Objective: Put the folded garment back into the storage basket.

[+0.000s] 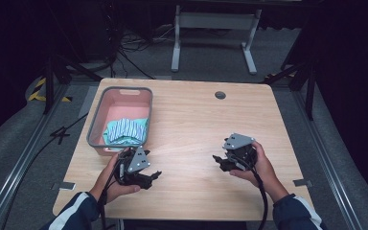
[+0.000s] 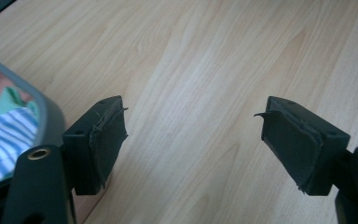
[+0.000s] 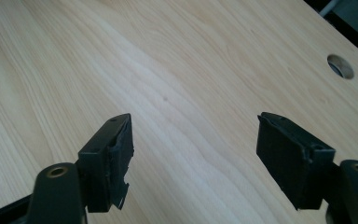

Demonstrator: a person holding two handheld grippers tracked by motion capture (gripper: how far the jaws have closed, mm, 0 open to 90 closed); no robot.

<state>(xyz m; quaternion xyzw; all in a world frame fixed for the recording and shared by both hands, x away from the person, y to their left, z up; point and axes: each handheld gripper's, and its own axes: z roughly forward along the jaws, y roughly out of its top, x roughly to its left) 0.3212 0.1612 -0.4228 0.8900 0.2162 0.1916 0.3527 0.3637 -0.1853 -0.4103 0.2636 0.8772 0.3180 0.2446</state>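
Two grippers: one in each of my hands, both low over the wooden table (image 1: 191, 120), pointing inward toward each other.
Left gripper (image 1: 157, 174): jaws spread wide, nothing between them; in the left gripper view I see bare wood grain between the two black pads (image 2: 106, 140).
Left pads: the fabric facing is frayed at the edges on both sides.
Right gripper (image 1: 215, 158): jaws also spread wide and holding nothing; the right gripper view shows plain tabletop between its pads (image 3: 286, 154).
My hands: the left hand (image 1: 115, 179) wraps its gripper near the front left of the table, the right hand (image 1: 261, 165) holds its gripper at the right, well apart from the other.
Basket (image 1: 96, 127): grey rim, pink inside, standing on the left part of the table just beyond my left gripper; its corner shows at the left edge of the left gripper view.
Striped cloth (image 1: 126, 130): blue and white stripes with a green piece beside it, bundled in the near end of the basket.
Cable hole (image 1: 220, 95): round, near the far edge of the table, also seen at upper right in the right gripper view.
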